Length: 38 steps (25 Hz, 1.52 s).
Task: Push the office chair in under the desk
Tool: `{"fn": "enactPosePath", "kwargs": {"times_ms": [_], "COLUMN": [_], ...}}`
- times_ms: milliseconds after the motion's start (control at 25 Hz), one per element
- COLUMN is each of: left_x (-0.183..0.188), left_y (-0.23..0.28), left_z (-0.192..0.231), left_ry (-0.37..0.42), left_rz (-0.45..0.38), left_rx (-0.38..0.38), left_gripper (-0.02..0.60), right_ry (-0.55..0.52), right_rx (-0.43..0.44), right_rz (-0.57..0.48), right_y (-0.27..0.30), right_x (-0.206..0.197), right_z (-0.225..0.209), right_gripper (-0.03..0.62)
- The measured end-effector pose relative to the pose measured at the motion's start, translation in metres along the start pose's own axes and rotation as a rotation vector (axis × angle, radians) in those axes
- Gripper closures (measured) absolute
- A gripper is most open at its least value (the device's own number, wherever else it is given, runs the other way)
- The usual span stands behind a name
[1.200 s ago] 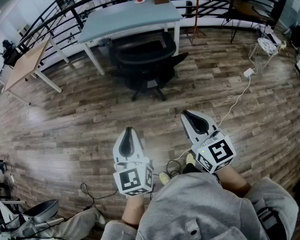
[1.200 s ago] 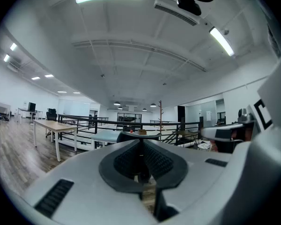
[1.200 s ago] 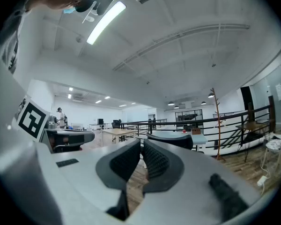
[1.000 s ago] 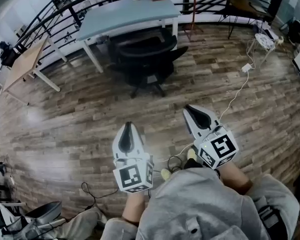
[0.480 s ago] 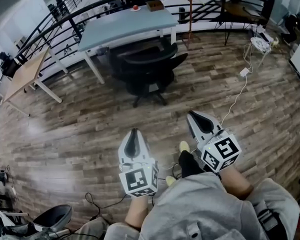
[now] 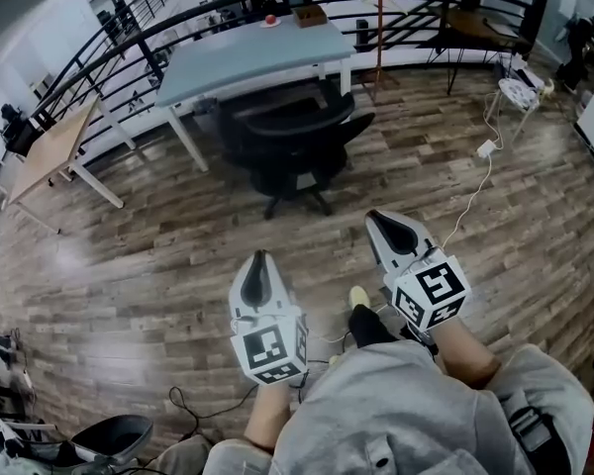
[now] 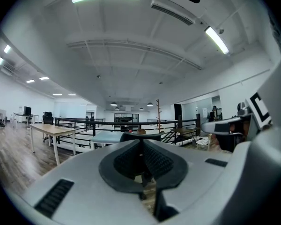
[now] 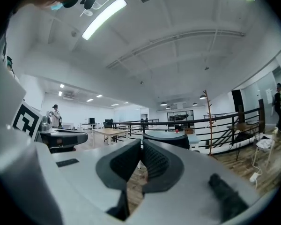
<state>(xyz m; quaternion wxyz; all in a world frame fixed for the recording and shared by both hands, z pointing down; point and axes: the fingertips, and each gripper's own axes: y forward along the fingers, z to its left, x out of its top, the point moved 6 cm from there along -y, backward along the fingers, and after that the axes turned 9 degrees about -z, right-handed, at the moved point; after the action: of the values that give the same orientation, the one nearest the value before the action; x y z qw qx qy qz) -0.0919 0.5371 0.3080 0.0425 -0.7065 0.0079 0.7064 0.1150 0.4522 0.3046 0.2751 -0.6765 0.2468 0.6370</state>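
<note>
A black office chair (image 6: 297,142) stands on the wood floor in front of a light blue desk (image 6: 247,52), its seat partly under the desk top. Both grippers are held level well short of the chair, pointing towards it. My left gripper (image 6: 255,258) is shut with nothing in it. My right gripper (image 6: 378,220) also looks shut and holds nothing. In the left gripper view the chair back (image 7: 141,136) shows just above the closed left gripper (image 7: 141,143). In the right gripper view the chair back (image 8: 166,138) and desk (image 8: 193,138) lie ahead of the right gripper (image 8: 140,144).
A wooden table (image 6: 49,132) stands at the left by a black railing (image 6: 109,43). A white cable with a power strip (image 6: 490,147) runs across the floor on the right. A coat stand (image 6: 379,18) and a dark table (image 6: 485,18) are behind. Another chair base (image 6: 109,433) is lower left.
The view has shifted a little toward the desk. A foot in a yellow shoe has swung forward between the grippers. Both grippers stay shut and keep their pose.
</note>
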Motion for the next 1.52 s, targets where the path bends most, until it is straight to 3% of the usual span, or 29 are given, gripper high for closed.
{"fn": "enactPosePath", "kwargs": {"times_ms": [440,1040,1520], "left_x": [-0.011,-0.03,-0.038], "left_y": [0.092,0.227,0.294], "left_z": [-0.005,-0.002,-0.002], "left_ry": [0.012,0.05,0.082], "left_rz": [0.034,0.087,0.104], "left_rx": [-0.011,0.037,0.139], "left_gripper": [0.548,0.548,0.546], "right_ry": [-0.004,0.025,0.05], "right_rx": [-0.03,-0.015,0.009], "right_rz": [0.02,0.058,0.062], "right_y": [0.059,0.16,0.213], "right_x": [-0.008,-0.032,-0.041], "right_z": [-0.065,-0.162,-0.235], "right_gripper": [0.559,0.559,0.559]}}
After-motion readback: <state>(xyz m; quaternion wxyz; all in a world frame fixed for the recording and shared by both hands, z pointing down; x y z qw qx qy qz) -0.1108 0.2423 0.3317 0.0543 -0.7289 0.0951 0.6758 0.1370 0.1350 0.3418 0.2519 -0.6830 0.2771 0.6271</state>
